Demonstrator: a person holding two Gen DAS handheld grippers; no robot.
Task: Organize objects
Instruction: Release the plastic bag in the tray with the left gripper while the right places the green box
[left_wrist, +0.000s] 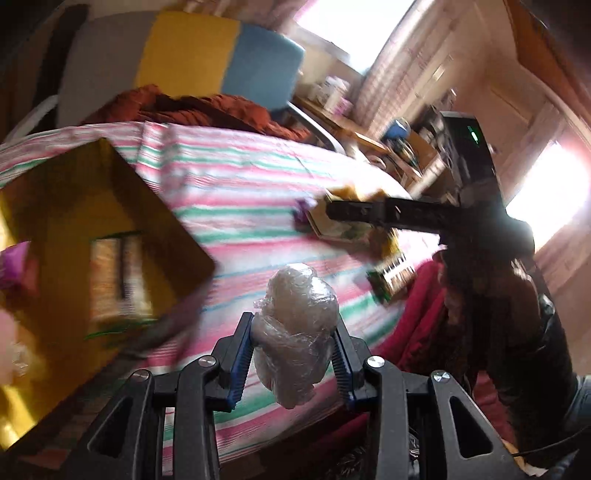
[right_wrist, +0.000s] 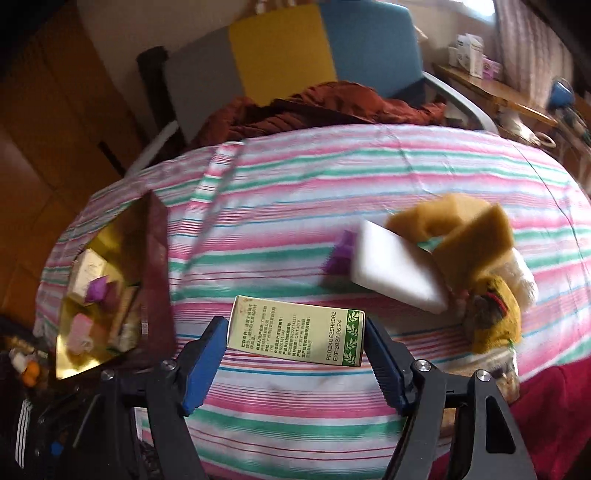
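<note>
Crinkled clear plastic, wadded into a bundle (left_wrist: 293, 334), is clamped between the blue pads of the left gripper (left_wrist: 291, 354), with the jaws drawn close against its sides. It is held clear of the striped sheet (left_wrist: 258, 177), beside the open gold box (left_wrist: 110, 206). In the right wrist view a green carton (right_wrist: 295, 332) sits between the pads of the right gripper (right_wrist: 295, 345); both pads appear to press on its short ends, so it is judged to be clamped, though the contact at the left pad is only just made out.

Farther out on the sheet, a pile is seen to the right: a white block (right_wrist: 395, 266), a purple piece (right_wrist: 341, 253) touching it, tan sponges (right_wrist: 465, 236) and a knitted yellow item (right_wrist: 495, 321). The box lies well apart to the left, and small packets are already gathered inside it.

The step in hand is judged to be the carrying of both held things to the box. It would be done well if each were brought over the opening in turn, so that the grippers are kept from crowding each other at the rim. The carton should be kept level and lowered into a free corner before release. The bundle, being soft and light, should be set low among the packets, not dropped, lest it spring out.
</note>
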